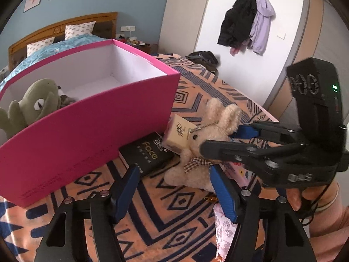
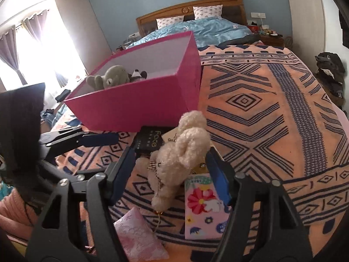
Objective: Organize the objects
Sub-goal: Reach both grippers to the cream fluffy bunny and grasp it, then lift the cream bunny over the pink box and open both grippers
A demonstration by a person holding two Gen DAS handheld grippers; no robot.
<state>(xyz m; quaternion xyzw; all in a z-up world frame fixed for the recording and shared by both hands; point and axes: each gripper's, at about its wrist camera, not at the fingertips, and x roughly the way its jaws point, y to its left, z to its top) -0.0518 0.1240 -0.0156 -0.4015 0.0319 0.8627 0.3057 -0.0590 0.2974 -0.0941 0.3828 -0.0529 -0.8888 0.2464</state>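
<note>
Black plastic left gripper [image 1: 176, 187] and right gripper [image 2: 172, 174], blue ribbed pads, silver screws, green indicator light, pink sleeve

frog plush [image 1: 32, 107] in box [image 1: 87, 126] | bear [image 2: 174, 163] before box | packet [image 2: 204, 207] right of bear

I saw a hot-pink box [image 1: 87, 135] with a white inside, holding an olive-green plush [image 1: 32, 104]. The rabbit toy [image 2: 181, 155] was cream with a checked bow. The bedspread [image 2: 272, 113] was orange with navy geometric lines. The black packet [image 1: 148, 155] bore gold lettering; the pink card [image 2: 205, 209] showed a red flower.
</note>
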